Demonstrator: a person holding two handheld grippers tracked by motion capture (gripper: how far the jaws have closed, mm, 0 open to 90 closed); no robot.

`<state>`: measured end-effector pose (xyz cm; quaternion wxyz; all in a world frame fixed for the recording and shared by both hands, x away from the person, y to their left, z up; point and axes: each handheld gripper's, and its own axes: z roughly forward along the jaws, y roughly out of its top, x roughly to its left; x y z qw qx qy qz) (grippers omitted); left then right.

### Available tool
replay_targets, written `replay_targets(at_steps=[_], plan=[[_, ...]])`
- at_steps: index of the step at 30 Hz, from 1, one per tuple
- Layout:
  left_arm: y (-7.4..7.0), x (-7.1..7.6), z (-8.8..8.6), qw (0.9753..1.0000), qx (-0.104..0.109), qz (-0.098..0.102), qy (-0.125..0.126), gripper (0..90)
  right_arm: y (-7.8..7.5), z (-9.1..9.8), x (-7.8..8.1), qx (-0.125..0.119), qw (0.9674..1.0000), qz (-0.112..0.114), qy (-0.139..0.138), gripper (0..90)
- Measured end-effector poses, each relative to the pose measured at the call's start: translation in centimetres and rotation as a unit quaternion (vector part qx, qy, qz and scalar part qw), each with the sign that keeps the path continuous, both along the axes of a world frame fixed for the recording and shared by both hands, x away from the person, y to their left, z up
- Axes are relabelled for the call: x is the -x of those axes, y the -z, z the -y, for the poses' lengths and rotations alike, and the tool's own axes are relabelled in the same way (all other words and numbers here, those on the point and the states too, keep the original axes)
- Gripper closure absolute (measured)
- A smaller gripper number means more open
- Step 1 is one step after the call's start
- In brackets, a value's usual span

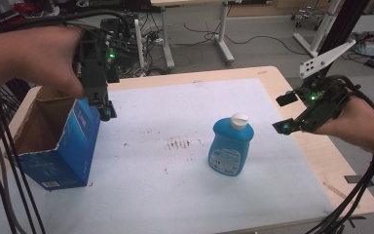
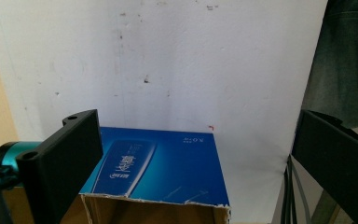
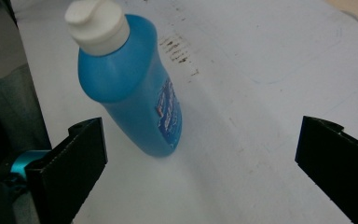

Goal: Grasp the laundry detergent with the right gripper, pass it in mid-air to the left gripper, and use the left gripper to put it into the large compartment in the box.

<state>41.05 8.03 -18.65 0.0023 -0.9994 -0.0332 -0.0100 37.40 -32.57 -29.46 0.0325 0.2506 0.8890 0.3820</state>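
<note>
Blue bottle stands upright mid-mat, white cap on. Right gripper hovers beside it, jaws wide, holding nothing. Left gripper hangs over the open blue box at the table's left, jaws also wide, empty.

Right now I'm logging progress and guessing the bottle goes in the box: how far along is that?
If so, it has barely begun. Done: the blue box stands open-topped at the mat's left. In hand: nothing; the left tool hangs open over the box, and the right tool is open beside the blue bottle, not touching it. Left: gripping the upright bottle and moving it over.
</note>
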Motion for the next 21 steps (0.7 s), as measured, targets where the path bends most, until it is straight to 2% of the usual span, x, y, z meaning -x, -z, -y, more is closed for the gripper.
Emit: replay_targets(at_steps=[5,7,13,21], plan=[[0.0,0.0,0.0,1.0,-0.001,0.0,-0.001,1.7,1.2,-0.1,0.9,-0.015,0.9999,0.0,-0.001,1.1],[0.0,0.1,-0.1,1.0,0.0,0.0,0.0,1.7,2.1,-0.3,1.6,-0.03,0.9995,0.001,0.002,1.1],[0.1,0.1,-0.2,1.0,0.002,0.0,-0.001,1.7,4.1,-0.6,2.8,-0.051,0.9986,0.007,0.011,1.0],[0.0,0.3,-0.1,1.0,0.003,0.0,0.005,1.7,5.8,-1.5,3.3,-0.072,0.9973,0.007,0.014,1.0]])
